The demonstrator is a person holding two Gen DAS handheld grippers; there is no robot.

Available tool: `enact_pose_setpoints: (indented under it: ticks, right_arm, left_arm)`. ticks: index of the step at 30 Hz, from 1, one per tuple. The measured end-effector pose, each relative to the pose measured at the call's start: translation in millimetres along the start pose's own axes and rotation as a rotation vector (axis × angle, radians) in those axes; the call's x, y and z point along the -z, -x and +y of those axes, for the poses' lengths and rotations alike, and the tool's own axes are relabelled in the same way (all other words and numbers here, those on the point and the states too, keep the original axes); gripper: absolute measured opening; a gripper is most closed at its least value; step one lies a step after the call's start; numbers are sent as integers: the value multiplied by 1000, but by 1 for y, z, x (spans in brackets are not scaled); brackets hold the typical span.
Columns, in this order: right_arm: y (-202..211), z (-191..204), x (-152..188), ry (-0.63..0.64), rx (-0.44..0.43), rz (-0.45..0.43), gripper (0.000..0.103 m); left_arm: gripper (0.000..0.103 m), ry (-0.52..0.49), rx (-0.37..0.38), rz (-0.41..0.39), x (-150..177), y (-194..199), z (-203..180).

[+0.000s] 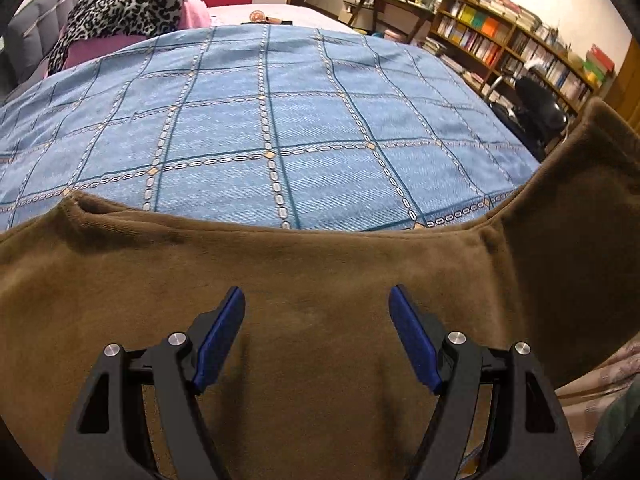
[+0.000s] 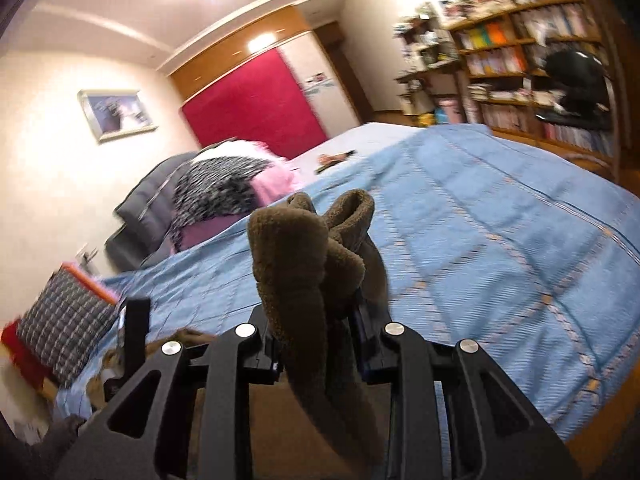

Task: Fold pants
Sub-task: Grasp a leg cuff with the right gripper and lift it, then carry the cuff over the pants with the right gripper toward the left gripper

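Brown fleece pants [image 1: 304, 280] lay spread across the near edge of a bed covered by a blue checked bedspread [image 1: 248, 120], seen from the left wrist camera. The left gripper [image 1: 316, 320] hung over the cloth with its blue pads [image 1: 218, 340] spread wide and nothing pinched between them; whether the tips touched the fabric could not be told. At the right edge of that view, part of the pants rose up from the bed.

In the right wrist view, which was blurred, the right gripper [image 2: 318, 316] was clamped on a bunched fold of the pants [image 2: 296, 248], its pads hidden by the cloth. The fold stood up in thick rolls above the black fingers, lifted clear of the bedspread [image 2: 500, 220], and more brown cloth hung down below the gripper.

At the head of the bed lay a pile of bedding topped by a leopard-print cloth [image 1: 128, 4] beside a pink pillow [image 1: 196, 16]. A small object [image 1: 266, 19] sat on the sheet beyond the bedspread; what it was could not be told. Bookshelves [image 1: 520, 44] lined the far wall, with a dark chair [image 1: 540, 104] in front of them. A red panel [image 2: 256, 100] and a framed picture [image 2: 116, 114] were on the walls behind the bed.
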State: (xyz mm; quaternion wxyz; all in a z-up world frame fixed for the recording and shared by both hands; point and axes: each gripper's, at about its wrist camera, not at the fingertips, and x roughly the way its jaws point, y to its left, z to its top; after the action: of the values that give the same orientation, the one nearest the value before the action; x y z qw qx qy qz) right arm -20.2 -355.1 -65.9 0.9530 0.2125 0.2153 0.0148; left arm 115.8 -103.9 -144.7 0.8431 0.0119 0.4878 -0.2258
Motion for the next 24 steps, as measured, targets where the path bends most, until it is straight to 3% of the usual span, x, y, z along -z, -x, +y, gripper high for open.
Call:
enact_pose_setpoints:
  ticks: [6,14,24]
  right_arm:
    - [-32,58,12,97,-89,75,27]
    - [-71,119,55,243,-135,200,27]
    - [-113,145,106,330,-118,376,27]
  left_arm:
    - [74,67,59,-17,3,16,26]
    - [74,175,45,-55,14,34,78]
    - [74,306,179,-56,33,43,125]
